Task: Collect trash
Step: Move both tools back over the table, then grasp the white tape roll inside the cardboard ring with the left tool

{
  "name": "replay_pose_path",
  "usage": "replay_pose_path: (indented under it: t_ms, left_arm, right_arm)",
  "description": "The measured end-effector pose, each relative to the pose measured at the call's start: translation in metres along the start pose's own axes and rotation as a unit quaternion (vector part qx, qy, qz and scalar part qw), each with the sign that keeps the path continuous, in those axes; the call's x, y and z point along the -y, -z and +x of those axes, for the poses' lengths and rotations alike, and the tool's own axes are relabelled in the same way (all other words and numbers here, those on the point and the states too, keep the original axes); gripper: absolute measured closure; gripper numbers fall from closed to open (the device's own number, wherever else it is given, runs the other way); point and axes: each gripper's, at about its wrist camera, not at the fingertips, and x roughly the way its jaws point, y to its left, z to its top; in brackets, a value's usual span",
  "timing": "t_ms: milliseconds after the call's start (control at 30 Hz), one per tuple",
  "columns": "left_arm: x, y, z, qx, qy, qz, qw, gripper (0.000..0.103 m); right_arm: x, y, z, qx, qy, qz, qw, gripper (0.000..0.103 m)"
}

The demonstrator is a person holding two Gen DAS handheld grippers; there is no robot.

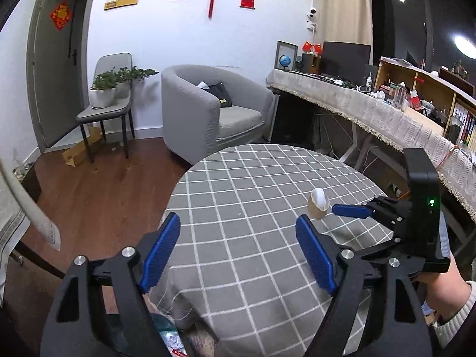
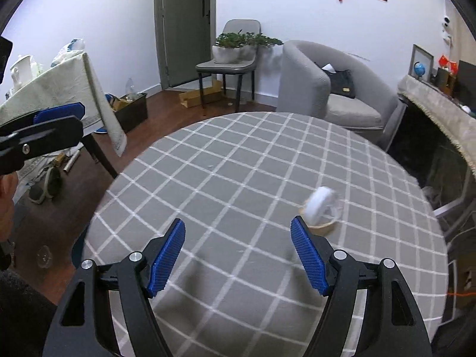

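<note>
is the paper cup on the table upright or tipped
Tipped: the paper cup leans on the checked tablecloth, its white inside facing sideways.

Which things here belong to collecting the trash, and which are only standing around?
For the job: paper cup on the checked table; left gripper and right gripper, both open.

Just about: armchair, potted plants on a chair, globe.
</note>
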Motion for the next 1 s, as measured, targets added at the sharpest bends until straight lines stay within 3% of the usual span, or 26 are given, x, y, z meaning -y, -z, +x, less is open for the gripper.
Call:
replay_pose_path:
  t_ms: [167,400,733,1000]
  left_arm:
    - [0.011,-0.012,0.018,-0.001,0.019,-0.002,0.9998,0.025]
    - [0.041,-0.021,0.047,-0.013,0.045,0.013,0.9988,0.032]
    - [0.089,-0.023,0.105,-0.054,0.092,0.054,0.9929,0.044]
    - [0.097,-0.017,0.143,-0.088,0.097,0.054,0.9899,0.058]
  right_arm:
    - [0.026,0.000,-0.003,0.004,0.016,0.005,1.000,0.029]
    - [0.063,0.008,0.008,-0.025,0.012,0.027,0.999,0.029]
    - [0.082,0.009,0.016,-0.047,-0.021,0.013,0.999,0.024]
    - [0.091,0.008,0.021,-0.055,-0.036,-0.003,0.998,0.020]
